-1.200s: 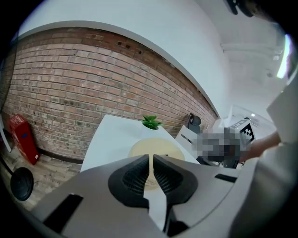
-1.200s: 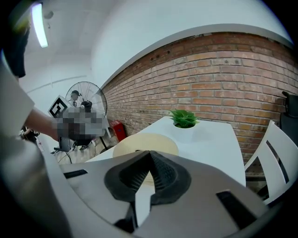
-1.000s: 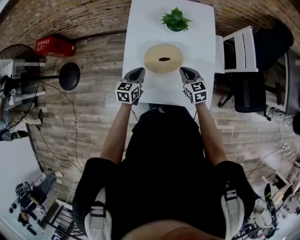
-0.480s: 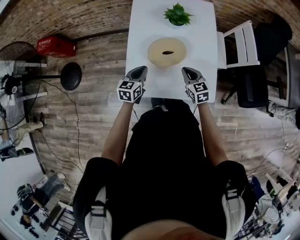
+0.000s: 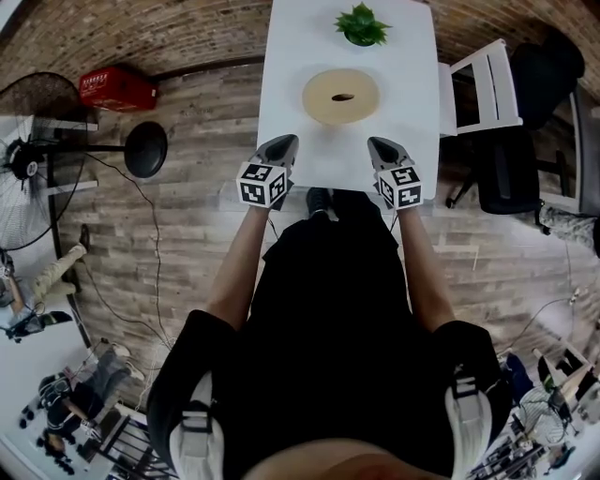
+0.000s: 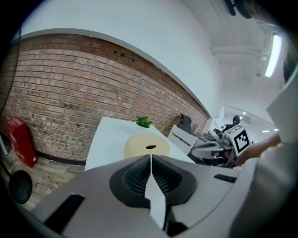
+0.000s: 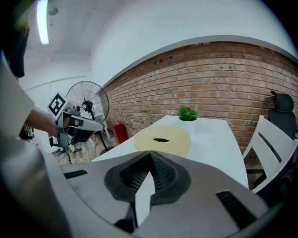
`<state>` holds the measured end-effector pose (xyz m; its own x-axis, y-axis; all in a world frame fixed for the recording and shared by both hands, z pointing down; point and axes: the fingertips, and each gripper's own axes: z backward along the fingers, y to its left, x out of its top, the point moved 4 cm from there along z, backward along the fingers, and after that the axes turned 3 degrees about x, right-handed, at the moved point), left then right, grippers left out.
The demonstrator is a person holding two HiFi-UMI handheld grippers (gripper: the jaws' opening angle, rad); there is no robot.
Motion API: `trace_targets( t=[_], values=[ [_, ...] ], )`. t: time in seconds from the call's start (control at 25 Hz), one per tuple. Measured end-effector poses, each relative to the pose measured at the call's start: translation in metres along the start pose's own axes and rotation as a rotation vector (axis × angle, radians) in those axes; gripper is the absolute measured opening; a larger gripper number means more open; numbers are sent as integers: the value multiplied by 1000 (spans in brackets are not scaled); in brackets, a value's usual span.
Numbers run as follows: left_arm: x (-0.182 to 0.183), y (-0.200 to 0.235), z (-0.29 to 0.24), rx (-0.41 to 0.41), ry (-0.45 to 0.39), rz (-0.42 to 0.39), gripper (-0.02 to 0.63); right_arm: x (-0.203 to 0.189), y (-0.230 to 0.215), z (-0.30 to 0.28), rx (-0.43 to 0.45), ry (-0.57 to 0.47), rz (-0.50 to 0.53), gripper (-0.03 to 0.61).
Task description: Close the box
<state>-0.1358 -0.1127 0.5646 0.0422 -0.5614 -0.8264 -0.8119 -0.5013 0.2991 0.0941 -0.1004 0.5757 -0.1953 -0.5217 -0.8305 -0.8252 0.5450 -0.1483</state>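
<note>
A round cream box (image 5: pixel 341 96) with a dark oval mark in the middle of its top stands on the white table (image 5: pixel 412 66). It also shows in the left gripper view as the box (image 6: pixel 146 145) and in the right gripper view as the box (image 7: pixel 163 139). My left gripper (image 5: pixel 284 142) hovers at the table's near edge, left of and short of the box. Its jaws are shut and hold nothing (image 6: pixel 150 157). My right gripper (image 5: pixel 379 143) mirrors it on the right, also shut and holding nothing (image 7: pixel 150 153). Neither touches the box.
A small green plant (image 5: pixel 362 25) sits at the table's far end, behind the box. A white chair (image 5: pixel 483 89) and a dark office chair (image 5: pixel 506 169) stand to the right. A standing fan (image 5: pixel 33 141) and a red case (image 5: pixel 117 89) are on the left floor.
Both grippers have drawn back from beside the box toward the table's near edge. The box has stayed in place on the table.
</note>
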Motion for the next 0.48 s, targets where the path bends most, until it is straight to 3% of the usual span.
trace_targets(
  t=[0.48],
  values=[
    [-19,-9,12,-20,17,3,28,-16,13,11,-11,-7,-25,-5]
  ],
)
